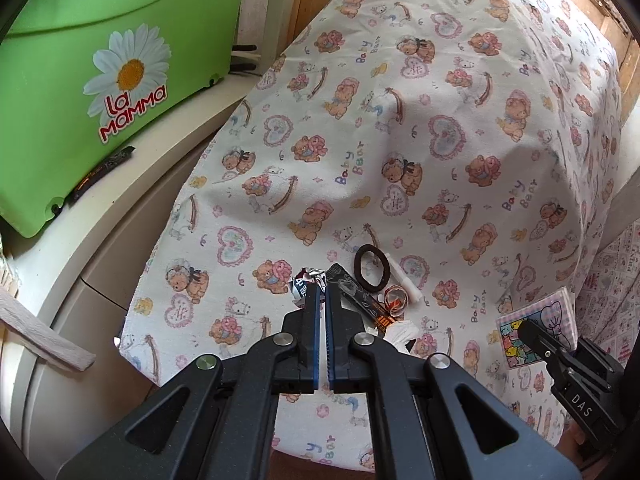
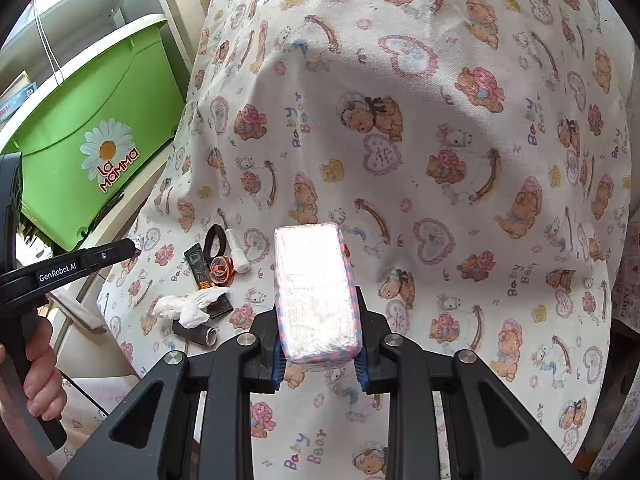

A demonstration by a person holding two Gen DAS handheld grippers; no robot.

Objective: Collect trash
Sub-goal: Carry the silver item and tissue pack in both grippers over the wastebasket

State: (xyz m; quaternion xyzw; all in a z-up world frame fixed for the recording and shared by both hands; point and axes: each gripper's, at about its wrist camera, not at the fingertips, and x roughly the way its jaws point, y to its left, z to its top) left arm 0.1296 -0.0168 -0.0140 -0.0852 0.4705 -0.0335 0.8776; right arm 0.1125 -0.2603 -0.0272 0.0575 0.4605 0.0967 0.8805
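Right wrist: our right gripper (image 2: 319, 356) grips a tissue pack (image 2: 316, 288). Left gripper (image 1: 322, 292), fingers nearly closed, reaches the foil wrapper (image 1: 305, 278); next, pinch it.

A teddy-bear print cloth (image 1: 400, 140) covered the tabletop, sunlit in patches with soft shadow across its middle. A green bin (image 2: 100, 120) sat on cream furniture (image 1: 120, 248) at left; wooden panelling (image 1: 624, 40) stood behind.
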